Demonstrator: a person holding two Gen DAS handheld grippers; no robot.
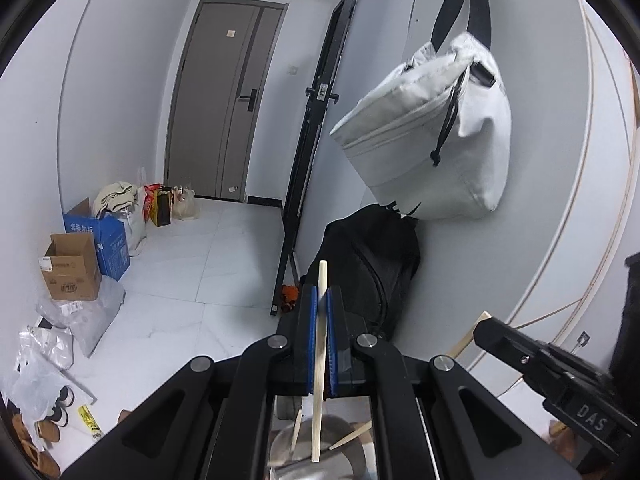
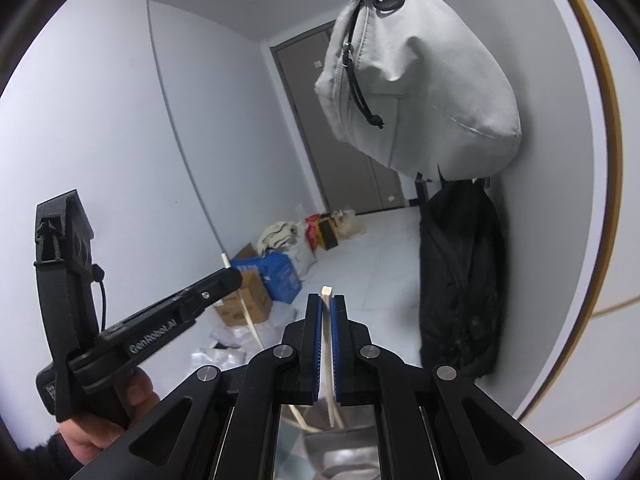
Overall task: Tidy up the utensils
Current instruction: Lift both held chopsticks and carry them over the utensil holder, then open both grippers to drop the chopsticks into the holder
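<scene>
My left gripper (image 1: 321, 300) is shut on a pale wooden chopstick (image 1: 320, 364) that stands nearly upright between its blue pads, its top above the fingertips. Its lower end hangs over a shiny metal bowl (image 1: 344, 452) that holds more chopsticks (image 1: 350, 436). My right gripper (image 2: 326, 304) is shut on another pale chopstick (image 2: 328, 360), also upright, above a metal container (image 2: 340, 452). The right gripper shows in the left wrist view (image 1: 486, 330) at lower right, and the left gripper shows in the right wrist view (image 2: 234, 278) at left, held by a hand.
A grey bag (image 1: 432, 136) and a black bag (image 1: 372, 272) hang on the wall to the right. A black stand (image 1: 304, 152) leans by the wall. Cardboard boxes (image 1: 72, 268), a blue box (image 1: 108, 240) and plastic bags (image 1: 80, 320) lie on the floor at left. A grey door (image 1: 224, 104) is at the far end.
</scene>
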